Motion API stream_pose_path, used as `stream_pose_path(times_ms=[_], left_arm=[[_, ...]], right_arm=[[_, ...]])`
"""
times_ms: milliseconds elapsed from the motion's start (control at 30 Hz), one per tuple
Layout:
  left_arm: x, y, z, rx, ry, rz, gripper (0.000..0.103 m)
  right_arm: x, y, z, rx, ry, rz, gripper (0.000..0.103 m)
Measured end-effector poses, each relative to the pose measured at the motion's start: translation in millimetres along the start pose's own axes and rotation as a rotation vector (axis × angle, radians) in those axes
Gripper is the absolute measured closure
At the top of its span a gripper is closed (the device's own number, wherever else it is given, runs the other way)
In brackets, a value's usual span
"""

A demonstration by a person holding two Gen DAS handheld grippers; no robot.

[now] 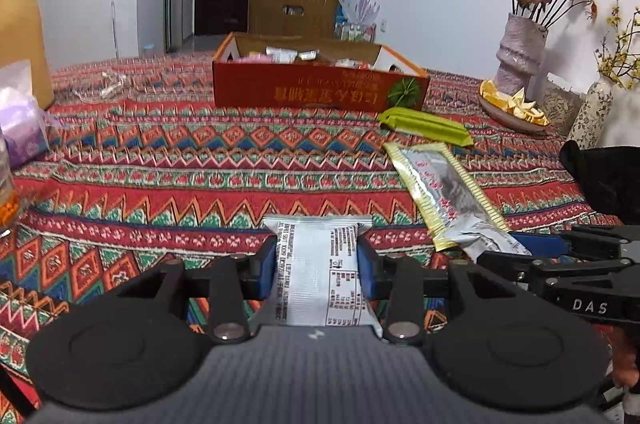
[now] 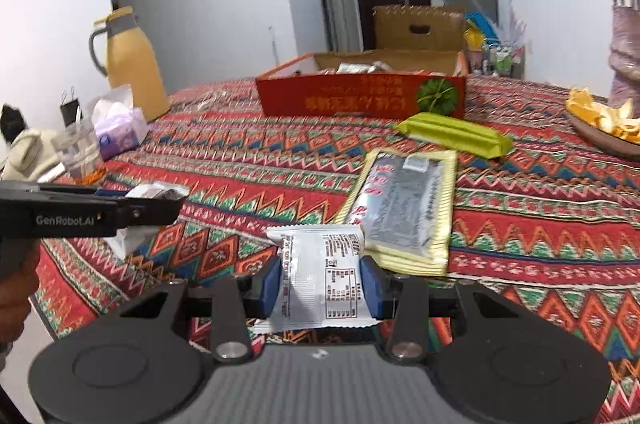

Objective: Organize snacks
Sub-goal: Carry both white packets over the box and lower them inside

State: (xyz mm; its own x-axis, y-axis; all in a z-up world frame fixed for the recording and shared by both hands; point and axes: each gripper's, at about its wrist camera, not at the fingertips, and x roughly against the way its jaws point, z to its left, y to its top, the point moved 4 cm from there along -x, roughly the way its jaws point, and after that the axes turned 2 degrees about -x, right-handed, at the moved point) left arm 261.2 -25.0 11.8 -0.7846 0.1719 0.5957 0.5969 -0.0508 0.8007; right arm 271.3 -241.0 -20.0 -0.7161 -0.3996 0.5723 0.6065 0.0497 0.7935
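while each gripper, left [image 1: 317, 262] and right [image 2: 319, 282], clamps its white crinkly snack packet [image 1: 318, 276] [image 2: 320, 284], we likely carry them to the open red cardboard box [image 1: 320, 89].

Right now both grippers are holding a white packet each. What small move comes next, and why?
Probably carry the left gripper forward to the open red box and release there. Its jaws are already shut on a white snack packet, the right gripper grips a second white packet, and the box ahead already holds snacks. The green packet and silver-gold packet can wait.
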Motion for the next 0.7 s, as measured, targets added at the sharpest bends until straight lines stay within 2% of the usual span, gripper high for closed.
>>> stream_pose_path(times_ms=[200,367,533,700], left_arm=[[7.0,2.7,-2.3,-0.004,-0.004,-0.011,0.063],[8.5,26.0,8.5,-0.008,0.006,-0.064,0.063],[-4.3,75.5,28.7,0.022,-0.004,-0.140,0.063],[-42.6,148.5,43.9,0.024,-0.068,-0.196,0.063]], right_arm=[[7.2,0.2,-2.3,-0.003,-0.012,-0.011,0.062],[5.5,16.1,-5.5,-0.002,-0.006,-0.051,0.062],[-0.9,59.1,-12.8,0.039,0.001,-0.123,0.062],[-22.8,127.1,-24.5,0.116,0.002,-0.178,0.062]])
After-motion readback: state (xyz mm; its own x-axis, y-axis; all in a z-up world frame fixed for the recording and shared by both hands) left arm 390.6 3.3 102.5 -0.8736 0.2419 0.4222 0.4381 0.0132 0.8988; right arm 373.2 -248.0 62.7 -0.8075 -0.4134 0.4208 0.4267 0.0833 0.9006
